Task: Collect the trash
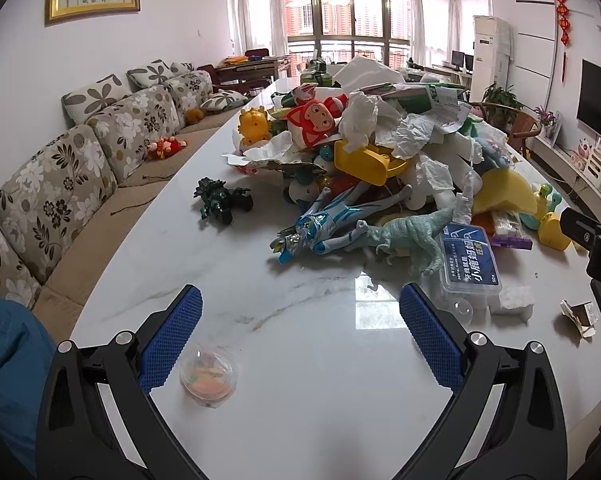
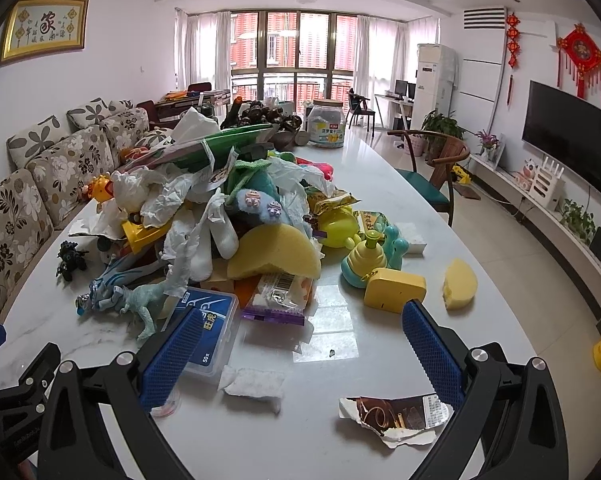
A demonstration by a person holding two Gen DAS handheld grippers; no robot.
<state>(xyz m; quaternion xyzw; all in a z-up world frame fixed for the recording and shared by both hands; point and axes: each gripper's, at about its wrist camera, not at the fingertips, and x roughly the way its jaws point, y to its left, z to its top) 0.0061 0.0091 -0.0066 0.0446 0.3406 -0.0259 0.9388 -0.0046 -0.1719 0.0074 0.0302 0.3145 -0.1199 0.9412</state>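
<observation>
Left gripper [image 1: 300, 328] hangs wide open, empty, over the white marble table [image 1: 300, 420]. Right gripper [image 2: 304, 344] gapes too, holding nothing; torn brown paper wrapper [image 2: 396, 416] lies at five o'clock, crumpled white tissue [image 2: 252, 386] at seven.

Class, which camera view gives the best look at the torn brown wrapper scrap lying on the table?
The right wrist view: the torn wrapper scrap lies close, nearly whole, near the right gripper. The left wrist view shows it small at the edge, partly cut off.
</observation>
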